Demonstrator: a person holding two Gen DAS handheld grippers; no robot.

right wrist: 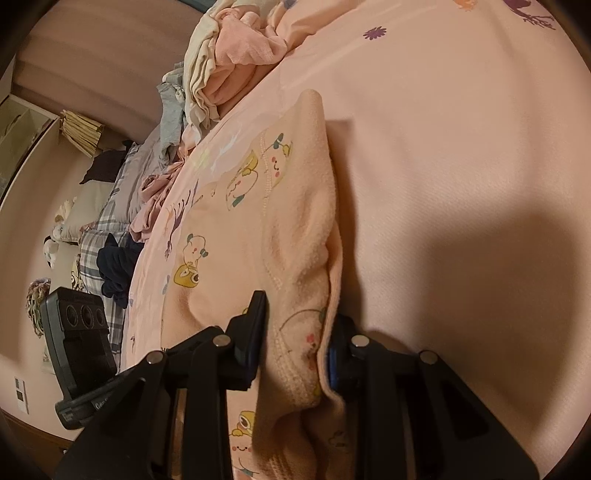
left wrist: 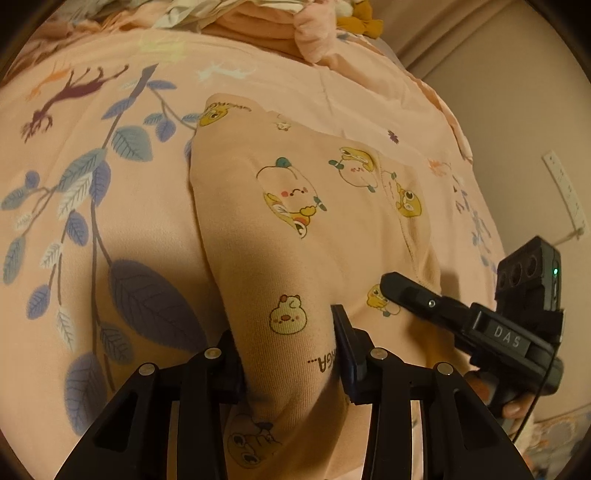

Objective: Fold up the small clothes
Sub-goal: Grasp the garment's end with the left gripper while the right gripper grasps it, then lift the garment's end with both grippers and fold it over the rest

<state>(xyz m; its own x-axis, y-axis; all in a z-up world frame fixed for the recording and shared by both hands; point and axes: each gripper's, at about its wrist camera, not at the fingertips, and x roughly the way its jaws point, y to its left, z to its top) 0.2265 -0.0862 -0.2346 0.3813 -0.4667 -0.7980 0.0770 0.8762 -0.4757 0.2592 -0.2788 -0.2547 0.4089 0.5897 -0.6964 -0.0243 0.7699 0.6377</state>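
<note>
A small peach garment (left wrist: pixel 295 221) printed with yellow cartoon animals lies on the pink bedspread (left wrist: pixel 110 184). My left gripper (left wrist: pixel 284 350) is shut on a bunched part of the garment near its near edge. My right gripper (right wrist: pixel 295 332) is shut on a folded fleecy edge of the same garment (right wrist: pixel 295 229). The right gripper also shows in the left wrist view (left wrist: pixel 391 288) at the garment's right side. The left gripper's body shows at the left of the right wrist view (right wrist: pixel 77 339).
A pile of loose clothes (right wrist: pixel 221 62) lies at the far end of the bed; it also shows in the left wrist view (left wrist: pixel 280 22). Plaid bedding and dark clothes (right wrist: pixel 110 258) lie beyond the bed's edge. A wall (left wrist: pixel 517 110) is on the right.
</note>
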